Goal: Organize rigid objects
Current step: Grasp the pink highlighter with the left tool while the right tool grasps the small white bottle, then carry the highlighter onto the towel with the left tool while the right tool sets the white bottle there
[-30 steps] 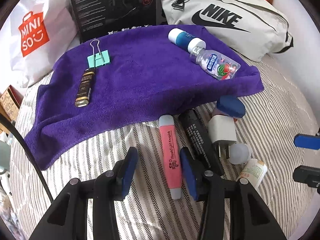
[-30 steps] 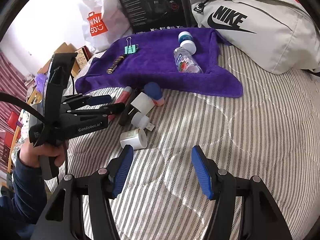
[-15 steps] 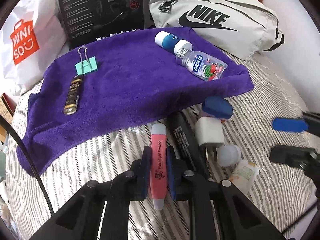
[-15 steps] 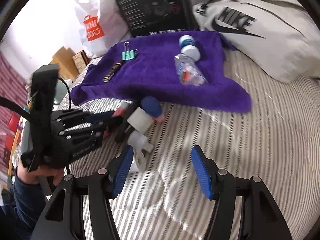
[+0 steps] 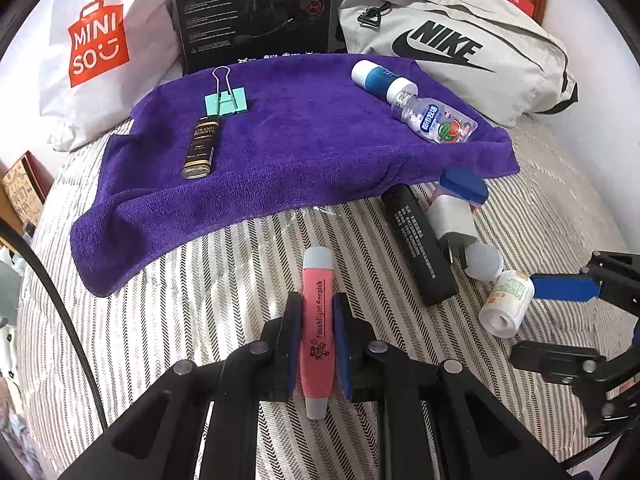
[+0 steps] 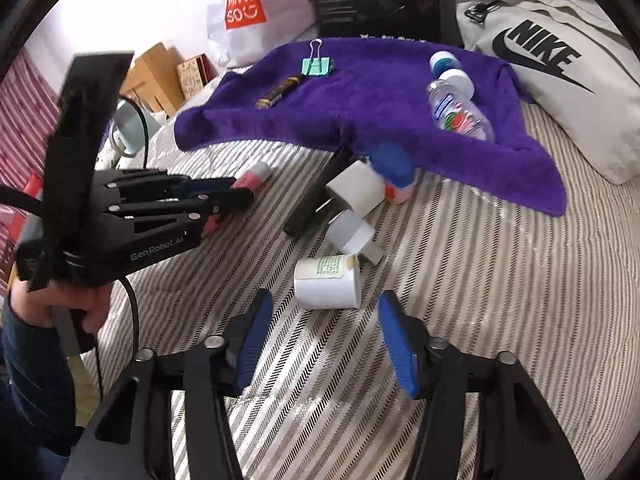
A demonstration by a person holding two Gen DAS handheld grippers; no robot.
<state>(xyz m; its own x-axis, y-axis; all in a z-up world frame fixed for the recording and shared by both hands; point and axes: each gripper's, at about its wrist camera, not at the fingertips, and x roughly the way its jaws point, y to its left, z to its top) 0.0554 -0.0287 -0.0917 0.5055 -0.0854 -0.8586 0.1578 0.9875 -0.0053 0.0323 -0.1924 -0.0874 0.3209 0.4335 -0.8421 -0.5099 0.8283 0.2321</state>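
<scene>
Our left gripper [image 5: 318, 344] is clamped on the pink highlighter [image 5: 317, 332], both blue pads pressed to its barrel, the grey cap pointing toward the purple towel [image 5: 280, 160]. The pen sits over the striped bedcover [image 5: 192, 320], short of the towel's near edge; whether it touches the cover we cannot tell.

Our right gripper [image 6: 326, 344] is spread wide, holding nothing, its pads flanking the space just in front of the small white pill bottle [image 6: 326, 284], which lies on its side.

Beside that bottle lie a white charger plug [image 6: 358, 190], a black rectangular device [image 5: 418, 244] and a blue-capped item [image 6: 392, 166] at the towel's edge.

On the towel rest a teal binder clip [image 5: 227, 100], a black-and-gold lighter [image 5: 201, 148], a clear watermelon-label bottle [image 5: 436, 120] and a blue-and-white container [image 5: 374, 76].
</scene>
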